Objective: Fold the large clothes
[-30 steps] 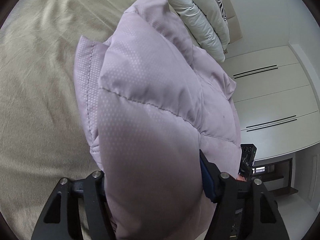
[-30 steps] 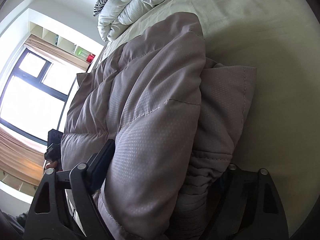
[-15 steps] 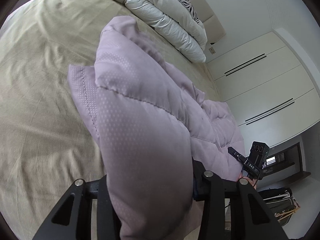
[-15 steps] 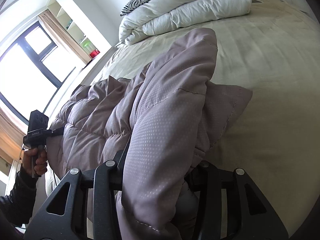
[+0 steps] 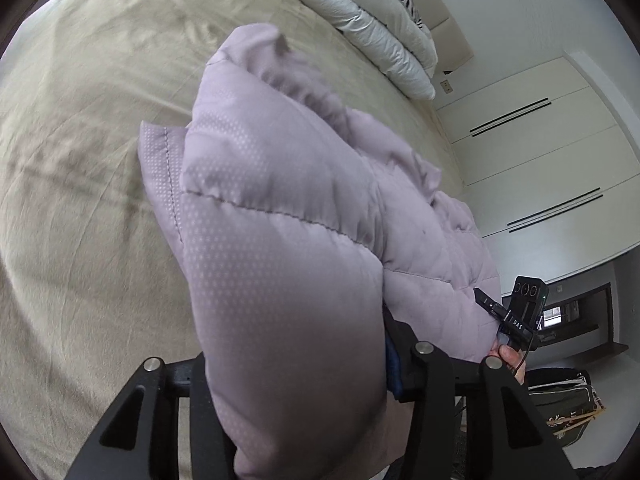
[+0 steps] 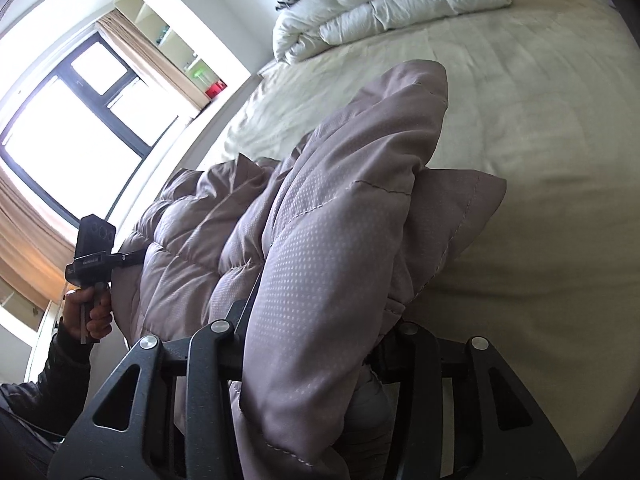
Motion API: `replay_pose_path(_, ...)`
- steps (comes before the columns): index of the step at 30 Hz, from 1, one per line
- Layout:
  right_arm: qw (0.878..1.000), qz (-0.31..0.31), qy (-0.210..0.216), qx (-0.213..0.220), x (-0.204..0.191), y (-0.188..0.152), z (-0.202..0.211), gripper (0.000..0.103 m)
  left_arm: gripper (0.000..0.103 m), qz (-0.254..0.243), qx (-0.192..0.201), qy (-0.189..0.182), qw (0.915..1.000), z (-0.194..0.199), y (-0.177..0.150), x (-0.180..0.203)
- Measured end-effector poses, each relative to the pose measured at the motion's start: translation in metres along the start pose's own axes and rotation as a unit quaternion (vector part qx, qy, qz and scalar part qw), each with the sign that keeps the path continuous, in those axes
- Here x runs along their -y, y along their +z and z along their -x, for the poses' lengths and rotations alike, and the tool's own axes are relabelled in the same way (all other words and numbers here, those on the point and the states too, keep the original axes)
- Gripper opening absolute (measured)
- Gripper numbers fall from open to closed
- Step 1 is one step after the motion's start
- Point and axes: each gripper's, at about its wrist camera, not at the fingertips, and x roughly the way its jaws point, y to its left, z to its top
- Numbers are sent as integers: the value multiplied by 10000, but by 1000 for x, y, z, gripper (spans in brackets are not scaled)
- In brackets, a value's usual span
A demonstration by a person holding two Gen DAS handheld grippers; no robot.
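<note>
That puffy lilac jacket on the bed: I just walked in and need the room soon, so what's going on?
A person is folding the quilted lilac jacket on the beige bed, one handheld gripper at each end. The left gripper and right gripper each have their jaws clamped on a thick bunch of it, lifted off the sheet. A folded white duvet lies at the head.

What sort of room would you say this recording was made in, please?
Most likely a bedroom: a wide bed with a beige sheet, a folded white duvet at its head, and built-in white wardrobes along the wall.
</note>
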Motion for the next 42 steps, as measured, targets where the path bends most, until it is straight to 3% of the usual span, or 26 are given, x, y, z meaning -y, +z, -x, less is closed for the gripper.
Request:
replay_pose_path(2, 9984, -544, 141, -82, 30, -13, -10, 58, 65, 203, 52, -151, 9997, -5, -6, -16)
replay_pose_path(5, 9941, -1025, 349, -68, 54, -30, -20, 75, 71, 266, 129, -172, 9994, -8, -10, -22)
replay_pose_path(11, 9907, -1291, 436, -7, 64, -41, -15, 81, 74, 343, 336, -81, 9988, -1, -19, -20)
replay_pose_path(14, 9903, -1351, 316, 74, 70, -41, -2, 81, 76, 132, 540, 318, 9979, 14, -24, -10)
replay_pose_path(17, 9932, -1125, -145, 244, 64, -46, 26, 81, 84, -323, 908, 824, 9919, 40, -36, 7)
replay_pose_path(19, 9934, -833, -668, 422, 54, -48, 46, 81, 92, -691, 1284, 1192, 9821, 59, -44, 24)
replay_pose_path(21, 9883, -533, -1296, 608, 38, -50, 64, 81, 97, -1122, 1692, 1623, 9656, 76, -54, 46)
replay_pose_path(23, 9768, -151, -1933, 908, 15, -51, 81, 81, 103, -1605, 2121, 2088, 9411, 93, -67, 70)
replay_pose_path(26, 9513, 408, -2620, 1569, -21, -49, 111, 82, 103, -2092, 2649, 2752, 9002, 104, -78, 112)
replay_pose_path(27, 9423, 592, -2753, 1813, -34, -47, 119, 84, 103, -2186, 2834, 2881, 8882, 107, -80, 125)
replay_pose_path(29, 9257, 907, -2902, 2253, -62, -46, 132, 100, 103, -2303, 3229, 2991, 8679, 119, -89, 147)
replay_pose_path(32, 8914, 1314, -3218, 2907, -105, -47, 149, 103, 103, -2468, 3728, 3063, 8404, 129, -98, 182)
replay_pose_path(33, 8849, 1444, -3278, 2977, -120, -46, 150, 103, 103, -2485, 3913, 3172, 8274, 131, -102, 191)
replay_pose_path(35, 8971, 1557, -3028, 2815, -139, -40, 155, 103, 103, -2365, 4253, 3498, 8005, 134, -111, 207)
replay_pose_path(36, 9038, 1531, -2899, 2752, -146, -39, 157, 103, 103, -2254, 4302, 3642, 7947, 136, -111, 213)
replay_pose_path(37, 9082, 1482, -2806, 2730, -155, -38, 159, 103, 103, -2224, 4275, 3646, 7968, 138, -111, 219)
replay_pose_path(40, 9179, 1382, -2492, 2762, -178, -38, 166, 103, 103, -2168, 4047, 3407, 8204, 141, -107, 227)
replay_pose_path(42, 9208, 1279, -2353, 2835, -193, -41, 173, 103, 103, -2087, 3905, 3418, 8289, 139, -108, 229)
